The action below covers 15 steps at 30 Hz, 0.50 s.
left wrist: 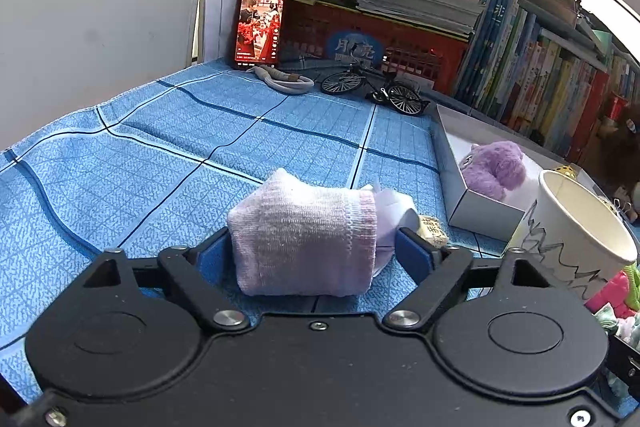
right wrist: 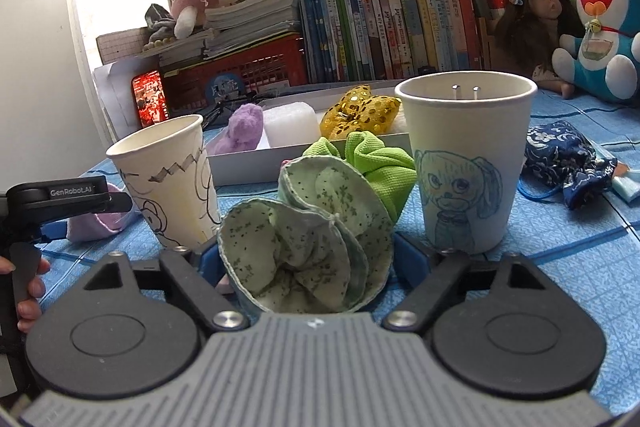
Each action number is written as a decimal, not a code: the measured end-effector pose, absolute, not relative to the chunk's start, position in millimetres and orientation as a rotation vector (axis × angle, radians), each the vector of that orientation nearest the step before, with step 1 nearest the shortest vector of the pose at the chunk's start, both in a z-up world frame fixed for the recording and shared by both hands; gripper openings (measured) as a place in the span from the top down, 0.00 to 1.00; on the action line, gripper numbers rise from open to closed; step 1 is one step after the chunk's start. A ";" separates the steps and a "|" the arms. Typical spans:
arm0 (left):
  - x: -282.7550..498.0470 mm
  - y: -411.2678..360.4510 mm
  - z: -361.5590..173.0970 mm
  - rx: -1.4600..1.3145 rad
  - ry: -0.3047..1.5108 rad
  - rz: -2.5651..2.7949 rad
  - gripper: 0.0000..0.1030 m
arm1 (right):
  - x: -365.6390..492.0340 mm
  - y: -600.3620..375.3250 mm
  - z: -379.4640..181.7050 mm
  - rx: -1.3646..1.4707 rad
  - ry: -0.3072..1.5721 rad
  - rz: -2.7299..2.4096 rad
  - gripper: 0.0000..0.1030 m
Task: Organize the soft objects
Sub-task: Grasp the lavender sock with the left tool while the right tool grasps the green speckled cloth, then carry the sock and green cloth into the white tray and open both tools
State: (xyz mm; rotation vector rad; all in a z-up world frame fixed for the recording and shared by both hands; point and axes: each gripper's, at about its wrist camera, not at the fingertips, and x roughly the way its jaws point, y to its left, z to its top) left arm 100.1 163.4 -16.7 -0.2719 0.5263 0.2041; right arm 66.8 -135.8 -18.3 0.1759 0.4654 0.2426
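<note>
Left wrist view: left gripper (left wrist: 312,253) is sitting low over the blue cloth (left wrist: 160,147), jaws fairly wide, a folded pink sock (left wrist: 304,243) lying between them. Left blue pad is touching the sock's side; right pad is standing just clear of the sock, near a pale lilac piece (left wrist: 394,215) behind it. Cannot tell whether the sock is being squeezed. White box (left wrist: 464,203) is sitting to the right on the cloth, holding a purple plush (left wrist: 494,167). A paper cup (left wrist: 576,231) with zigzag drawing is leaning in front of the box, its inside is looking empty.

Right wrist view: right gripper (right wrist: 306,263) is standing with jaws fairly wide around a bunched pale-green dotted fabric (right wrist: 304,251). The fabric is filling the gap and reaching both blue pads; firm grip cannot be told. A bright green cloth (right wrist: 380,163) is lying right behind it. Zigzag cup (right wrist: 168,179) is tilting on the left, dog cup (right wrist: 464,163) is standing upright on the right, contents not visible. Box (right wrist: 256,163) behind them is holding the purple plush (right wrist: 244,131), a white foam block (right wrist: 290,127) and a gold sequin item (right wrist: 360,117). A dark blue pouch (right wrist: 568,163) is lying on the cloth to the right. The left gripper's body (right wrist: 60,199) and fingers (right wrist: 30,287) of a hand are showing at the left edge.
</note>
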 end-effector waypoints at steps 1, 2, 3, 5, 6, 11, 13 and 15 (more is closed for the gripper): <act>100.1 163.2 -16.6 -0.273 0.527 0.202 0.25 | 66.6 -136.2 -18.2 0.175 0.466 0.250 0.22; 99.8 162.9 -16.5 -0.273 0.528 0.201 0.27 | 66.7 -136.0 -18.3 0.172 0.470 0.257 0.25; 99.7 162.6 -16.3 -0.271 0.529 0.202 0.29 | 66.8 -135.7 -18.5 0.171 0.474 0.263 0.28; 98.2 162.5 -15.6 -0.272 0.526 0.204 0.37 | 66.8 -135.7 -18.8 0.169 0.478 0.274 0.32; 97.3 162.4 -15.1 -0.273 0.524 0.204 0.39 | 66.4 -135.6 -18.6 0.167 0.478 0.276 0.34; 94.8 163.1 -13.9 -0.275 0.530 0.211 0.50 | 63.9 -134.0 -16.2 0.159 0.484 0.286 0.47; 93.3 162.5 -12.9 -0.270 0.529 0.212 0.52 | 61.9 -132.4 -14.4 0.147 0.483 0.290 0.50; 91.6 161.5 -11.9 -0.264 0.528 0.211 0.53 | 60.1 -132.0 -12.8 0.139 0.481 0.293 0.52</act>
